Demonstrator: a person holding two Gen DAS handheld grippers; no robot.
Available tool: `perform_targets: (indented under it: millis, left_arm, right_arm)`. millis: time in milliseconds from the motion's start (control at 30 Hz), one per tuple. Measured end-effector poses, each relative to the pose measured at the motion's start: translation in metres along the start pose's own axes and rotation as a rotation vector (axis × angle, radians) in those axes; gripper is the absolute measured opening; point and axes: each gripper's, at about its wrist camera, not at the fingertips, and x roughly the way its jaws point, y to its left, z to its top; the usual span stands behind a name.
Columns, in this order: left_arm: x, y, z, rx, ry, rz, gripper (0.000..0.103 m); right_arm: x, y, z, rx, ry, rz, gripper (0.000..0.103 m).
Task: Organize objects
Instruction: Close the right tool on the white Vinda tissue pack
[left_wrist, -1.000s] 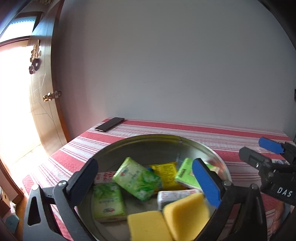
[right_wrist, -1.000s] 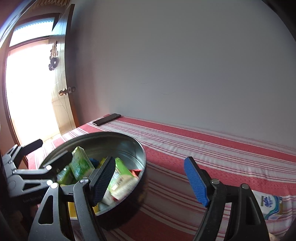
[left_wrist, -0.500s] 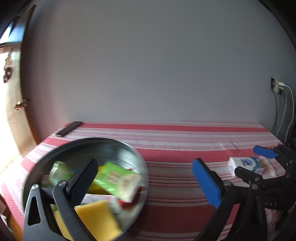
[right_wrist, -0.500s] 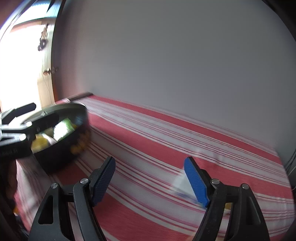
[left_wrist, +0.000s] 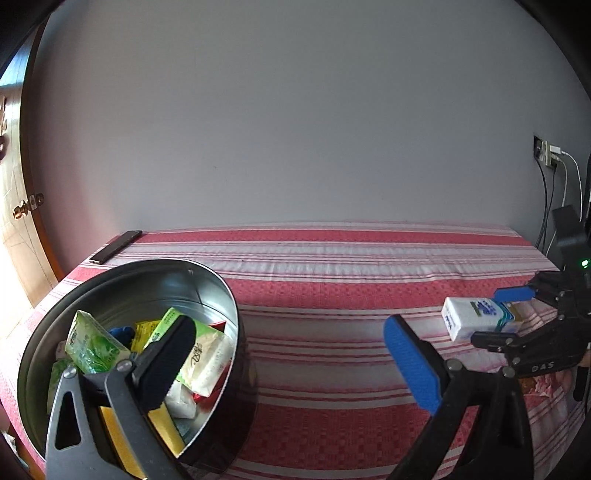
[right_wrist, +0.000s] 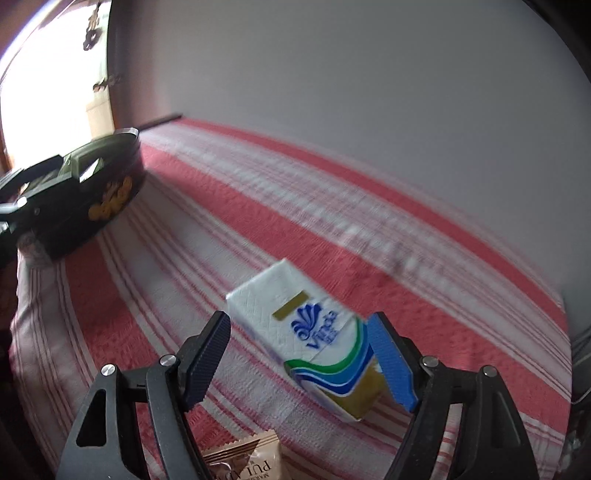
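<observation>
The right gripper (right_wrist: 299, 362) has its jaws spread wide around a white tissue pack (right_wrist: 314, 339); the blue pad on the right touches or nearly touches the pack's blue, green and gold end, while the dark pad stands clear of it. The left gripper (left_wrist: 288, 354) hangs with jaws wide apart and nothing between them, one finger above the round metal tin (left_wrist: 221, 295). The pack lies on the red-and-white striped cloth of the tabletop (left_wrist: 332, 288), well apart from the tin. A plain pale wall stands behind, a wooden door (left_wrist: 22, 229) at left. The tin holds green tissue packs (left_wrist: 92, 343), yellow sponges (left_wrist: 166, 428) and other packets. A brown snack wrapper (right_wrist: 243, 458) lies near the right gripper.
</observation>
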Motion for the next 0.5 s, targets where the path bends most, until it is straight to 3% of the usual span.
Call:
perform_targets:
  millis: [167,300,500]
  left_arm:
    - [0.002,-0.003,-0.002,0.014,0.007,-0.01,0.103]
    - [0.001,-0.006,-0.002,0.021,0.008,-0.013,0.103]
    - [0.003,-0.012,-0.003,0.049,0.013,-0.022,0.103]
  right_arm:
    - [0.002,0.003,0.004,-0.009,0.001,-0.011,0.079]
    - [0.003,0.005,0.012,-0.01,-0.023,-0.073,0.079]
    - [0.021,-0.004,0.008,0.014,0.045,-0.041,0.079]
